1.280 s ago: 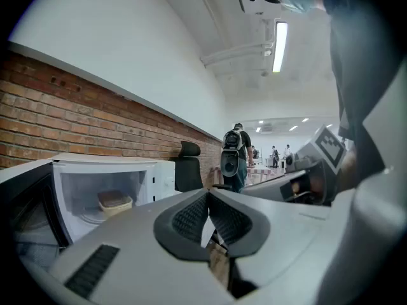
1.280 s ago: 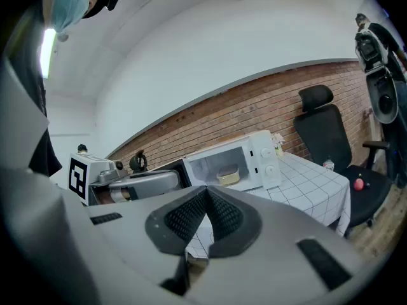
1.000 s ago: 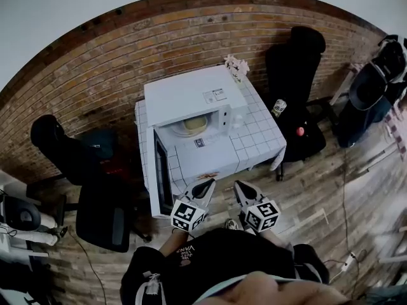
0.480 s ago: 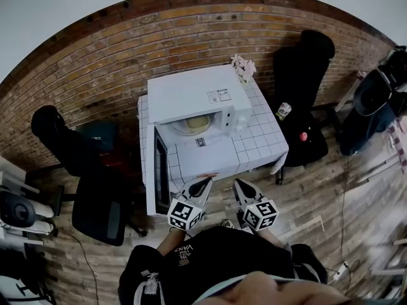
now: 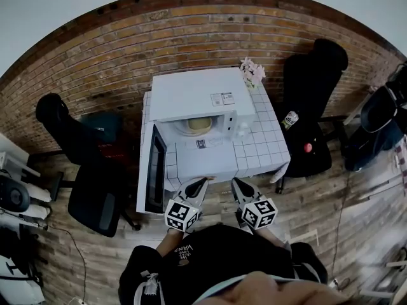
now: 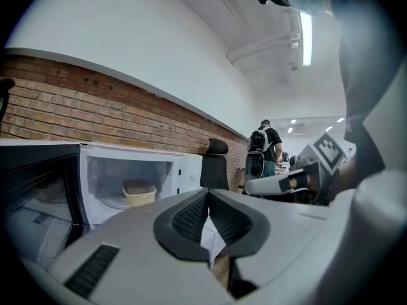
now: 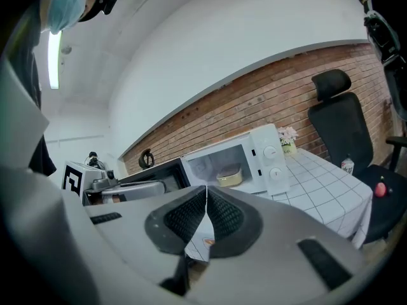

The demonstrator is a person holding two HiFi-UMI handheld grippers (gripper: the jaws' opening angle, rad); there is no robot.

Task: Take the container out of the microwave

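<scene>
A white microwave [image 5: 194,94] stands on a checked tablecloth with its door [image 5: 147,178] swung wide to the left. Inside its cavity sits a cream container [image 5: 199,125], which also shows as a small tub [image 6: 139,192] in the left gripper view and as a cream container [image 7: 229,177] in the right gripper view. My left gripper [image 5: 202,183] and right gripper [image 5: 236,184] hover side by side just before the table's front edge, well short of the container. Both are shut with nothing between the pads.
The table [image 5: 264,138] carries a flower pot [image 5: 252,73] at its back right corner. A black office chair [image 5: 315,75] with a can [image 5: 289,119] and a red ball [image 5: 308,148] stands to the right. Another black chair [image 5: 89,189] stands left of the door. A person with a backpack [image 6: 264,148] stands far off.
Both grippers have drifted forward toward the table's front edge, still shut. The head view has shifted so the microwave sits a bit lower and more central.
</scene>
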